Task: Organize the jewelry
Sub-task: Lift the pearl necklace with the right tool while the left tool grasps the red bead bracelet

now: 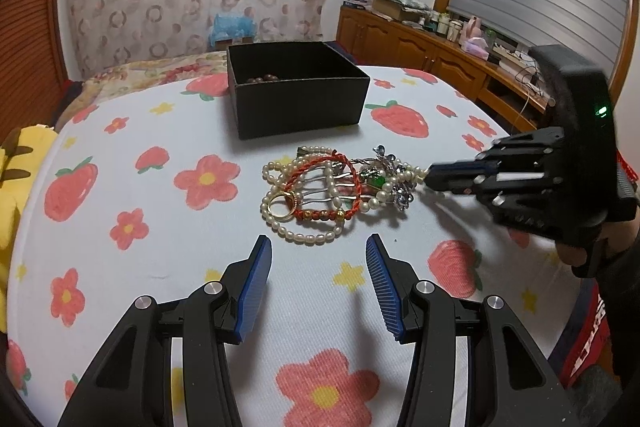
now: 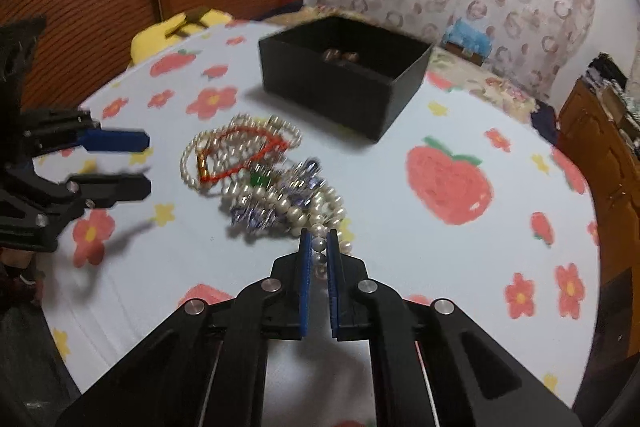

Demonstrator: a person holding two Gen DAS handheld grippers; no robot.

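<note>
Pinching a pearl string (image 2: 320, 247) at the near edge of the jewelry pile (image 1: 320, 187), the right gripper (image 2: 318, 239) is squeezing it tight. The left gripper (image 1: 319, 247) is waiting open just beside the pile. Behind the pile, a black box (image 1: 298, 89) is sitting on the flowery cloth (image 1: 120, 155).

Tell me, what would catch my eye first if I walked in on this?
Most likely the tangled heap of jewelry in the middle of the strawberry-and-flower cloth: pearl strands, a red cord bracelet and a gold ring. The right gripper is shut on a pearl strand at the pile's edge, while the left gripper sits open just short of the pile. Behind the pile stands an open black box with brown beads inside.
</note>
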